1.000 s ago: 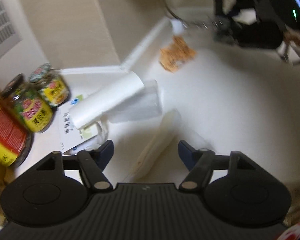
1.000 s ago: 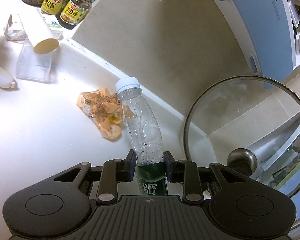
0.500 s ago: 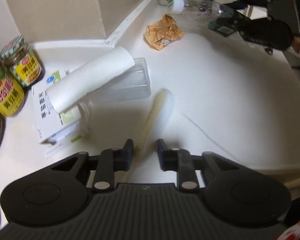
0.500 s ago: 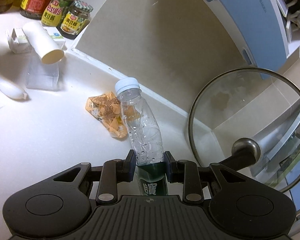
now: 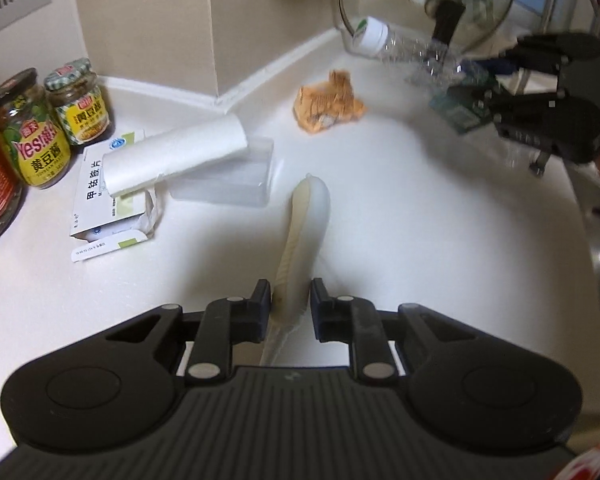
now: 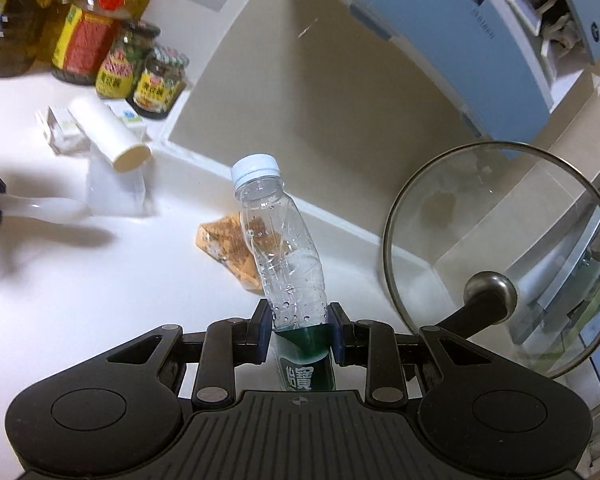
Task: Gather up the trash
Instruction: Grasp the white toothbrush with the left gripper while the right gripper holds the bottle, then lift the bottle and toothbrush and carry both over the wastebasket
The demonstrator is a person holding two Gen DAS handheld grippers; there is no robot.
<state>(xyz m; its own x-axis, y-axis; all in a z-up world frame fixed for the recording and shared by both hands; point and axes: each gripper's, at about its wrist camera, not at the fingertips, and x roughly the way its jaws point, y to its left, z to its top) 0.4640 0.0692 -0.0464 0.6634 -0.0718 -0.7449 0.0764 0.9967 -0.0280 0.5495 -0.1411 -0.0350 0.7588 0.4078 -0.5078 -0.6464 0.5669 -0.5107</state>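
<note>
Trash lies scattered on a white kitchen counter (image 5: 420,208). My left gripper (image 5: 290,304) has just been closing and now pinches a long, pale, soft tube-shaped piece (image 5: 304,232), whose far end points away from me. My right gripper (image 6: 300,330) clamps an empty clear plastic bottle (image 6: 280,240) at its green label, white cap pointing away. A crumpled orange wrapper (image 5: 326,106) sits near the wall corner, behind the bottle in the right view. A white paper roll (image 5: 172,156) leans across an opened medicine box (image 5: 108,200) and a clear plastic container (image 5: 228,184). Sauce jars (image 5: 60,120) stand beside the box. A glass pot lid (image 6: 496,256) stands near the wall.
</note>
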